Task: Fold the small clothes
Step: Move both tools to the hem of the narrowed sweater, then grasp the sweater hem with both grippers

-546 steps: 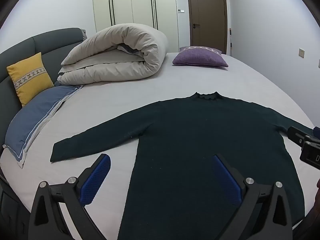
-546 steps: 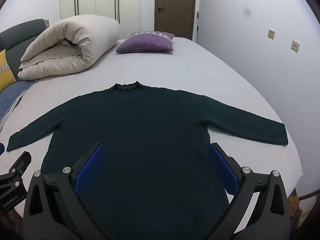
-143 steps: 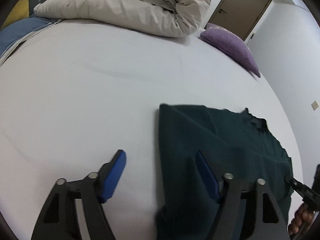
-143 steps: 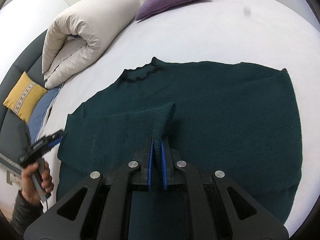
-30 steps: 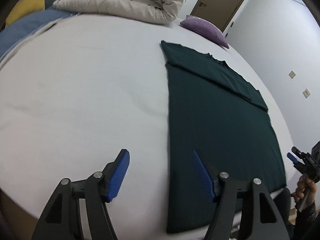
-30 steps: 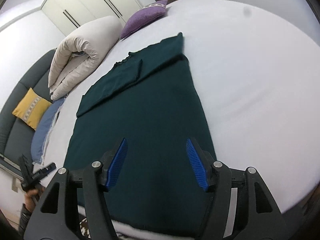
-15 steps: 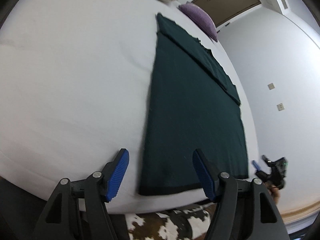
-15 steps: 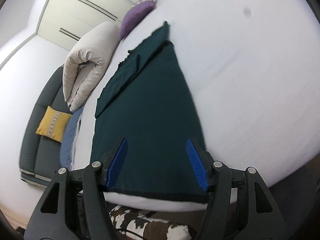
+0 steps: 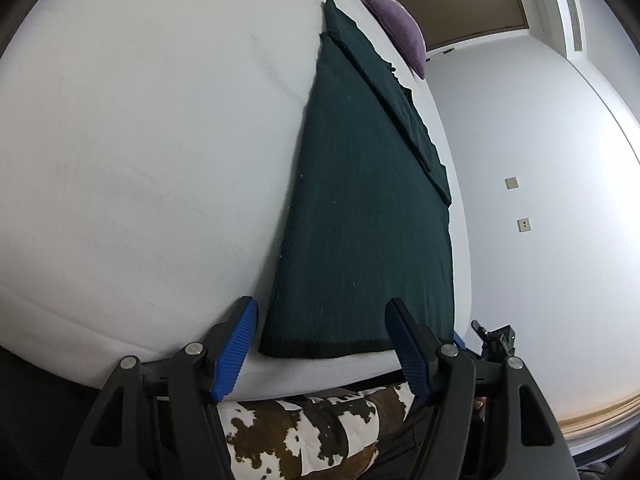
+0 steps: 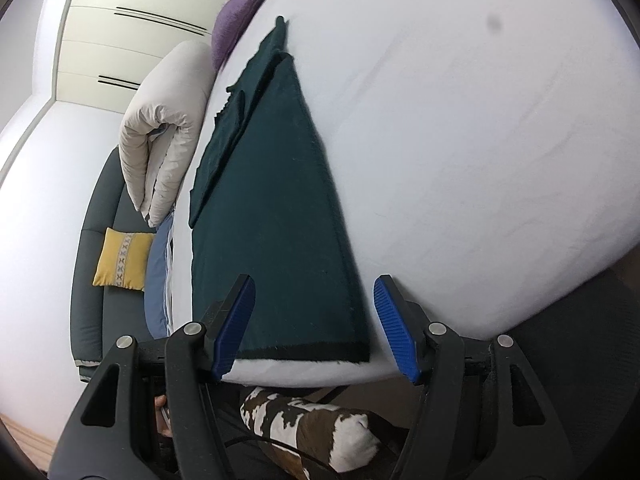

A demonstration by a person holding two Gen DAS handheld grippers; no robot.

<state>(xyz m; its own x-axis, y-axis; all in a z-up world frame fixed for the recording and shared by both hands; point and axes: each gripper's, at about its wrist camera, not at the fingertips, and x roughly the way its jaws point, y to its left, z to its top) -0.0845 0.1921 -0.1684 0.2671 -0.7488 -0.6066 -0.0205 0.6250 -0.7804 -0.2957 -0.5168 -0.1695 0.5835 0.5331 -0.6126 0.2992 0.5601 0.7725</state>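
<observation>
A dark green sweater (image 9: pixel 360 208) lies flat on the white bed (image 9: pixel 140 160), both sleeves folded in across its chest, its hem at the near bed edge. My left gripper (image 9: pixel 320 344) is open, straddling the hem's left corner just off the edge. In the right wrist view the sweater (image 10: pixel 276 220) shows too, and my right gripper (image 10: pixel 314 324) is open around the hem's right corner. Both grippers are empty.
A rolled beige duvet (image 10: pixel 164 120), a purple pillow (image 9: pixel 400 36) and a yellow cushion (image 10: pixel 120 258) lie at the far side of the bed. The person's cow-patterned trousers (image 9: pixel 304 432) show below the bed edge. A door (image 9: pixel 460 4) stands beyond.
Both grippers have dropped down and back to the near bed edge, now level with the sweater's hem. They stay open and the sweater has not moved.
</observation>
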